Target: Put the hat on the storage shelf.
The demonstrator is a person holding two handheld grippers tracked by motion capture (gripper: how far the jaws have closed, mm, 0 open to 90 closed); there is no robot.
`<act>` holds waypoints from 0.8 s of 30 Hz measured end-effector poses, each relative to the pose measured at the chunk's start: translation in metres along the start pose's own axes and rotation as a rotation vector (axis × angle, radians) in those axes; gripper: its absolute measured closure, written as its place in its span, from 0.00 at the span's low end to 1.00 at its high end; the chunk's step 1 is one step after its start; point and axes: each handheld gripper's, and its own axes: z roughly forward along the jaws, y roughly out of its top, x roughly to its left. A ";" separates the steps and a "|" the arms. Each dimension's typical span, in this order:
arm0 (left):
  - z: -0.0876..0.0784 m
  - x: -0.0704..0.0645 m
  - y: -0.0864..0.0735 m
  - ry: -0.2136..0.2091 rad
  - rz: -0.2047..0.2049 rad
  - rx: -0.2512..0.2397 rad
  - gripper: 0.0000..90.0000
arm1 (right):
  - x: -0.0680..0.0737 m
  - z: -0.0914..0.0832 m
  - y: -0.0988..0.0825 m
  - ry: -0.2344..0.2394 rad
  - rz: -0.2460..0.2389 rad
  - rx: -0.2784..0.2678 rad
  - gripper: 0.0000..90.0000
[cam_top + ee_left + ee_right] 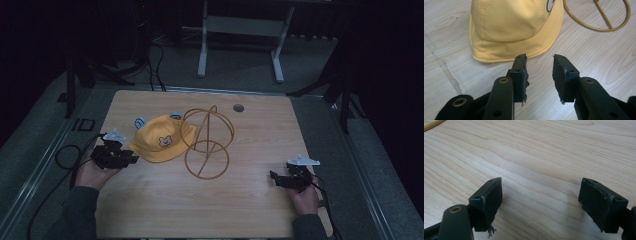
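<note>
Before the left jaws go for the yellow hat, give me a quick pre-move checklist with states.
1. Left gripper jaws open, nothing between them: ok.
2. Yellow fabric bucket hat with bear face just ahead of the left jaws, brim edge facing them, not yet touched: ok.
3. Hat lies flat on the light wooden table, brim reachable: ok.
4. Golden wire hat stand stands beside the hat; whether the brim touches its wire: cannot tell.
5. Right gripper jaws wide open over bare table, far from the hat: ok.
6. Left gripper's cable trails off the table edge, away from the hat: ok.
</note>
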 end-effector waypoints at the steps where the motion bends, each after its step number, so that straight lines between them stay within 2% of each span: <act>1: 0.000 0.000 0.001 -0.002 0.010 0.001 0.68 | 0.000 0.000 0.000 0.000 0.000 0.000 0.21; 4: 0.000 0.000 0.003 0.000 0.028 0.006 0.66 | 0.000 0.000 0.000 0.000 0.000 0.000 0.21; 7: -0.001 0.000 0.006 -0.005 0.055 -0.009 0.65 | 0.000 0.000 0.000 0.000 0.000 0.000 0.21; 17: -0.003 0.003 0.018 0.002 0.071 -0.007 0.61 | 0.000 0.000 0.000 0.000 0.001 0.000 0.21; 24: -0.008 0.004 0.027 0.000 0.091 -0.011 0.64 | 0.000 0.000 0.000 0.000 0.000 0.000 0.21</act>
